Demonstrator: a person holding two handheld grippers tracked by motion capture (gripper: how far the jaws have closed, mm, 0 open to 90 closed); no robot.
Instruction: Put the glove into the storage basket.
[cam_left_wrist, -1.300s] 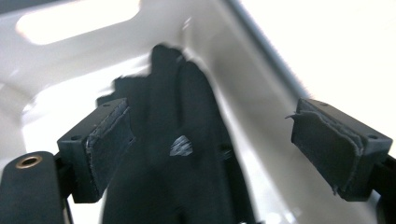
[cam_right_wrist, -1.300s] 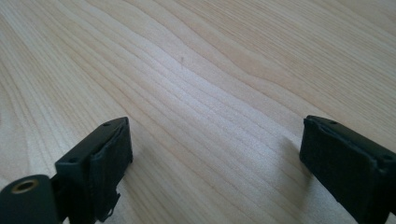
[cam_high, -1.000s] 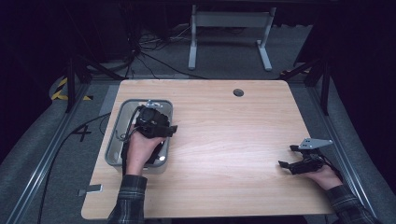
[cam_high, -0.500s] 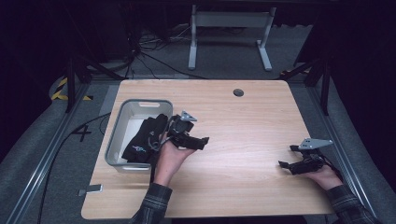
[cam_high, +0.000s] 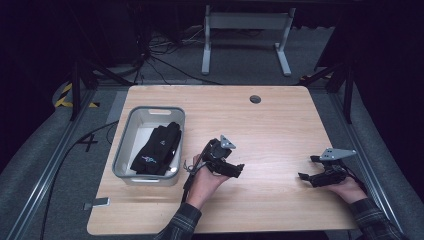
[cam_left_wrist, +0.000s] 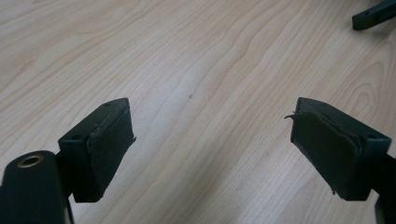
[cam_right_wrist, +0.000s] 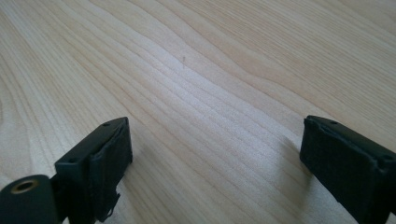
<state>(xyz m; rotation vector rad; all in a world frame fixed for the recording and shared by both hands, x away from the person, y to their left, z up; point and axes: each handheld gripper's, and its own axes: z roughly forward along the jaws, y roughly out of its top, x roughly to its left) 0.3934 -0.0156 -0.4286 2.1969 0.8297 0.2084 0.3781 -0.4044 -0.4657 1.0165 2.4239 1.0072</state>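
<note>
A black glove (cam_high: 157, 148) lies inside the grey bin (cam_high: 123, 149) at the table's left side. My left gripper (cam_high: 239, 171) hovers over the bare wood just right of the bin, open, with nothing between its pads (cam_left_wrist: 109, 142). In the left gripper view the jaws stand wide apart over wood grain, and the tip of the other gripper (cam_left_wrist: 373, 14) shows at the top right. My right gripper (cam_high: 307, 168) rests near the table's right edge, open and empty. Its pads (cam_right_wrist: 109, 163) frame bare wood in the right gripper view.
The wooden table (cam_high: 280, 130) has a round cable hole (cam_high: 255, 99) near its far edge. A metal stand (cam_high: 245, 35) sits on the floor behind the table. A small grey tab (cam_high: 97, 203) sticks out at the table's front left corner.
My left gripper has come out of the bin and moved right over the bare table, leaving the glove in the bin. The right gripper has stayed put.
</note>
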